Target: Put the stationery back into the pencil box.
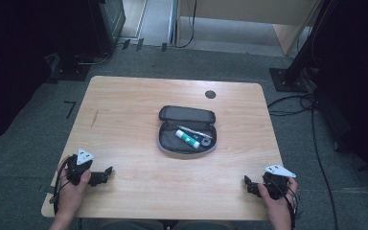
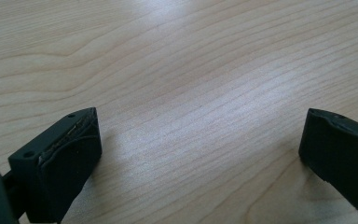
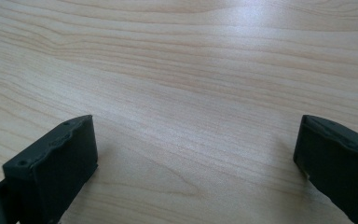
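An open grey pencil case point(image 1: 165, 143) lies at the middle of the wooden table point(image 1: 124, 110). Inside it are a white and green tube point(image 1: 188, 139) and a pen point(image 1: 195, 132). My left gripper point(image 1: 106, 173) rests at the front left of the table, held in a hand and pointing right. In the left gripper view its jaws point(image 2: 200, 135) stand wide apart over bare wood. My right gripper point(image 1: 248, 184) sits at the front right corner, pointing left. It is open as well point(image 3: 196, 140), with nothing between the pads. Both are far from the case.
A small black round cap point(image 1: 210, 94) sits in the tabletop behind the case. Dark equipment stands point(image 1: 294, 72) and cables point(image 1: 316, 124) lie on the grey carpet to the right and behind the table.
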### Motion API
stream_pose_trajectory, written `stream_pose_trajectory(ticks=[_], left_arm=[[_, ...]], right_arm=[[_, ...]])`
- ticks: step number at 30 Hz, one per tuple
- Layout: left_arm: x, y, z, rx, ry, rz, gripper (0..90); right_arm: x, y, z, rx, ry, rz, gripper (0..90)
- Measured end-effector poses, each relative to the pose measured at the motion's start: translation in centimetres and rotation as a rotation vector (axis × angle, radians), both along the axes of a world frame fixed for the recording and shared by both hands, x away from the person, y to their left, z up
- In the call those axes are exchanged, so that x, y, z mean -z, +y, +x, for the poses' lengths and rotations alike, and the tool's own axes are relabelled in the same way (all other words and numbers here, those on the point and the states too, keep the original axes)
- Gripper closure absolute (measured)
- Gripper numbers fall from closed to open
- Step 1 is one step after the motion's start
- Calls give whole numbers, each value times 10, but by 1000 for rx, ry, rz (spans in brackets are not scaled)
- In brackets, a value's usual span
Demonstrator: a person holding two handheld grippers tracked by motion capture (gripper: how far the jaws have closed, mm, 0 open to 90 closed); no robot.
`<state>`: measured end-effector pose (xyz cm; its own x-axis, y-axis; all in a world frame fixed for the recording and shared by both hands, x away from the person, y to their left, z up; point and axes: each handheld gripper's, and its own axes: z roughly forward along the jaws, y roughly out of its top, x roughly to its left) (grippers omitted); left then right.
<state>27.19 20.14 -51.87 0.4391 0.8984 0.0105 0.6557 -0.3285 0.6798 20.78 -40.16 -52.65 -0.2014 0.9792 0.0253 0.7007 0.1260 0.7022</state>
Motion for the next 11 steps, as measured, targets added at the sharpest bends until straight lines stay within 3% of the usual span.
stream_pose_trajectory(ticks=[11], left_arm=[[0,-2,1,-33,-2,1,0]], right_arm=[[0,0,0,5,0,0,0]])
